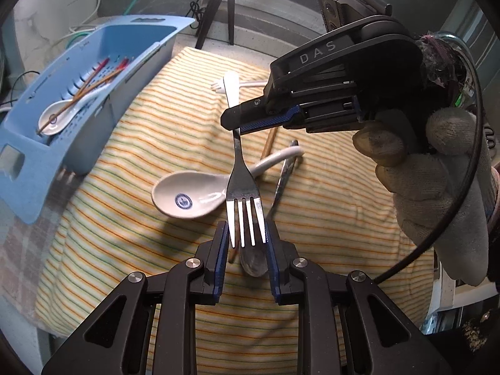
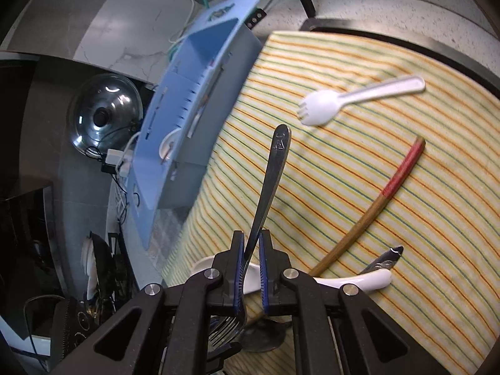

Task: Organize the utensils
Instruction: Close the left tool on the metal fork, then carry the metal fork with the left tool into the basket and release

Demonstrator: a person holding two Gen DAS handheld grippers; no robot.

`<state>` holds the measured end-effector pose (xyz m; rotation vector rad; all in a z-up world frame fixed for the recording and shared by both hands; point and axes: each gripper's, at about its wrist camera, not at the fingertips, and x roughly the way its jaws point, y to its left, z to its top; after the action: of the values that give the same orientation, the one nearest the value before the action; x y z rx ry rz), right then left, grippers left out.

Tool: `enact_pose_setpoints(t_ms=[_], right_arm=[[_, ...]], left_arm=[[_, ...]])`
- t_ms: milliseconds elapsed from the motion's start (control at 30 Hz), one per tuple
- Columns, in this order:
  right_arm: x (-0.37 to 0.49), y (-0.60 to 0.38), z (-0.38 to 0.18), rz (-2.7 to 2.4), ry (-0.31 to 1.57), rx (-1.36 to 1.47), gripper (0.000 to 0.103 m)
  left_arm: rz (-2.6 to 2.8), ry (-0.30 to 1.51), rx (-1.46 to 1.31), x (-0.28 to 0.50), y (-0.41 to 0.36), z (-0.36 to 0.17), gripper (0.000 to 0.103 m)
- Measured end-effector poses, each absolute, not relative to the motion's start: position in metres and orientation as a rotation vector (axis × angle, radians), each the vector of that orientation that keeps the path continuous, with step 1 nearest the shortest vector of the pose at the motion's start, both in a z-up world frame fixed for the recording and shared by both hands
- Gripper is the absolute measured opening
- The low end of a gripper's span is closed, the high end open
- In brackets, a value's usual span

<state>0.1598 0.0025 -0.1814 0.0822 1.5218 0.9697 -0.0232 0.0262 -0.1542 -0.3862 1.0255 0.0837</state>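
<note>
The metal fork (image 1: 243, 187) is held up in the air above the striped cloth (image 1: 156, 234). Its prongs sit between the fingers of the left gripper (image 1: 245, 243), which are apart and just beside the prongs (whether they touch cannot be told). Its handle is clamped by the right gripper (image 1: 237, 122), held in a gloved hand (image 1: 437, 187). In the right wrist view, the fork handle (image 2: 272, 187) is pinched between the right gripper's fingers (image 2: 239, 265). Under the fork, a white soup spoon (image 1: 187, 198) lies on the cloth. Farther off, a red-tipped chopstick (image 2: 375, 203) and a white plastic spork (image 2: 343, 100) are seen. A blue tray (image 1: 28, 162) stands at the cloth's left edge, with another spoon (image 1: 54, 120) and chopsticks (image 1: 93, 82) inside.
</note>
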Motion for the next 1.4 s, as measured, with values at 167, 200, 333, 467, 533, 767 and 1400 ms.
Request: enact_pose_setpoints(t_ms=[167,200,333,467,533,767,1400], right_arm=[[0.161,0.017,-0.16,0.98,1.479,0.108,0.007],[0.162,0.022,-0.156,0.979,1.469,0.116,0.007],[0.166,0.037,-0.146,0.975,1.44,0.151,0.007],[0.17,0.057,-0.142,0.96,1.427,0.174,0.007],[0.172,0.067,-0.142,0.951,1.423,0.184,0.007],[0.181,0.104,-0.148,0.916,1.425,0.22,0.007],[0.203,0.162,-0.18,0.856,1.443,0.153,0.01]], left_arm=[[0.068,0.998,-0.362,-0.022,0.043,-0.137,0.021],[0.065,0.991,-0.359,-0.022,0.049,-0.135,0.021],[0.052,0.976,-0.336,-0.02,0.068,-0.128,0.021],[0.04,0.97,-0.311,-0.015,0.089,-0.123,0.021],[0.034,0.973,-0.297,-0.011,0.101,-0.122,0.021],[0.027,0.985,-0.26,0.0,0.142,-0.124,0.021],[0.023,1.05,-0.261,0.024,0.201,-0.152,0.021]])
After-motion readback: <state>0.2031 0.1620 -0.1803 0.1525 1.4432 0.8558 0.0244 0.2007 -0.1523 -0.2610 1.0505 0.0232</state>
